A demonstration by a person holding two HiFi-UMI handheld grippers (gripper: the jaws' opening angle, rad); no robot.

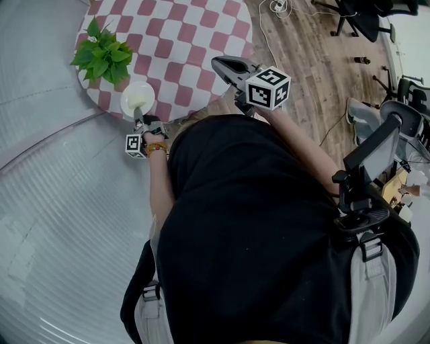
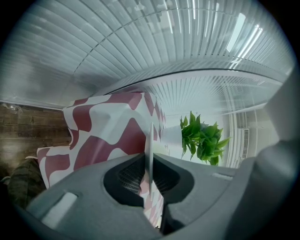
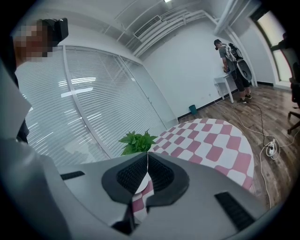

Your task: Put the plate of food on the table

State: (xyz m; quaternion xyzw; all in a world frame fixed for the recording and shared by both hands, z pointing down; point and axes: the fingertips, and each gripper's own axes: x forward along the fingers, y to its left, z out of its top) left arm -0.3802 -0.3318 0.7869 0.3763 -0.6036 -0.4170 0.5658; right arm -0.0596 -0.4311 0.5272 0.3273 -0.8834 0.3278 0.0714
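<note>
A white plate point(image 1: 136, 98) with pale food on it lies near the front edge of the round table point(image 1: 195, 40), which has a red and white checked cloth. My left gripper point(image 1: 139, 115) is shut on the plate's near rim. In the left gripper view the plate rim point(image 2: 150, 140) shows edge-on between the jaws of the left gripper point(image 2: 149, 159), over the checked cloth point(image 2: 108, 131). My right gripper point(image 1: 224, 65) hovers over the table's right front edge, shut and empty. In the right gripper view the right gripper point(image 3: 148, 158) points towards the table point(image 3: 211, 140).
A green potted plant point(image 1: 102, 54) stands on the table just left of the plate; it also shows as the plant point(image 2: 201, 138) and the plant point(image 3: 136, 142). Glass walls with blinds curve round the left. Office chairs point(image 1: 356, 20), a cable on the wooden floor and a distant person point(image 3: 233, 58) are on the right.
</note>
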